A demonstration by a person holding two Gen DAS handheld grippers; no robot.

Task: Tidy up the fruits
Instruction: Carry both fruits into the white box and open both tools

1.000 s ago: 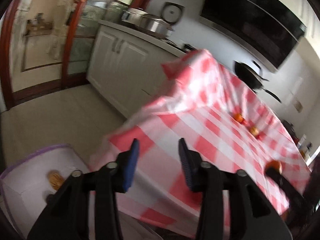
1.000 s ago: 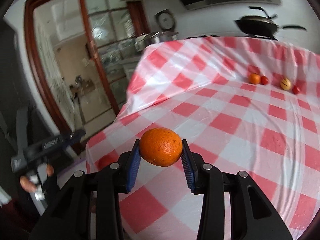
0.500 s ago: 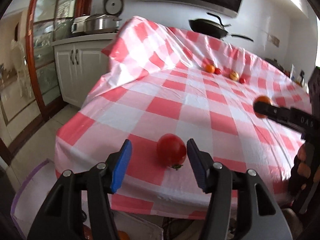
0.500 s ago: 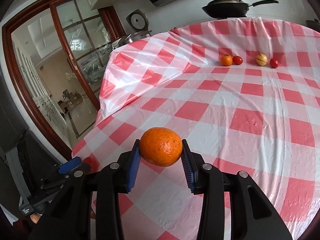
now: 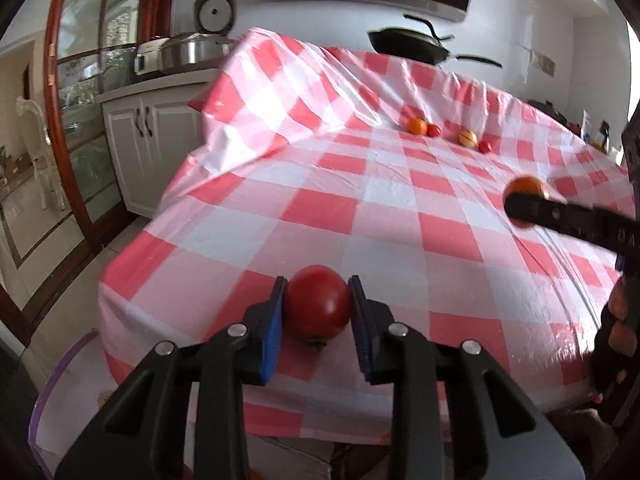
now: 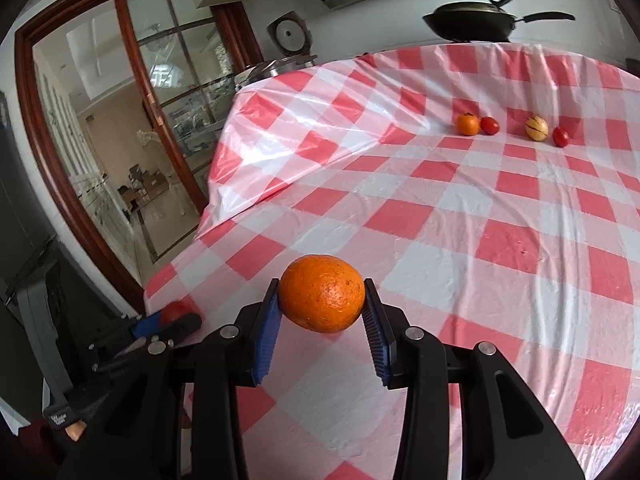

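Note:
A large red tomato (image 5: 316, 308) sits near the front edge of the checked tablecloth (image 5: 360, 200), and my left gripper (image 5: 317, 285) is shut on it, blue pads pressing both sides. In the right wrist view the left gripper (image 6: 172, 322) and tomato (image 6: 173, 309) show at lower left. My right gripper (image 6: 320, 286) is shut on an orange (image 6: 322, 300), held above the cloth; the orange (image 5: 524, 186) shows at the right of the left wrist view. At the far side lie a small orange (image 6: 468, 124), a small tomato (image 6: 489, 125), a yellow striped fruit (image 6: 536, 128) and another small tomato (image 6: 561, 136).
A black wok (image 5: 408, 42) stands behind the table. White cabinets (image 5: 152, 148) with a steel pot (image 5: 188, 54) are at the left, beside a wood-framed glass door (image 6: 100, 160). A purple-rimmed white basket (image 5: 48, 392) sits on the floor below the table's front-left corner.
The left gripper swung from the floor basket to the table, came around the tomato with jaws open, then shut on it. The right gripper kept holding the orange almost still.

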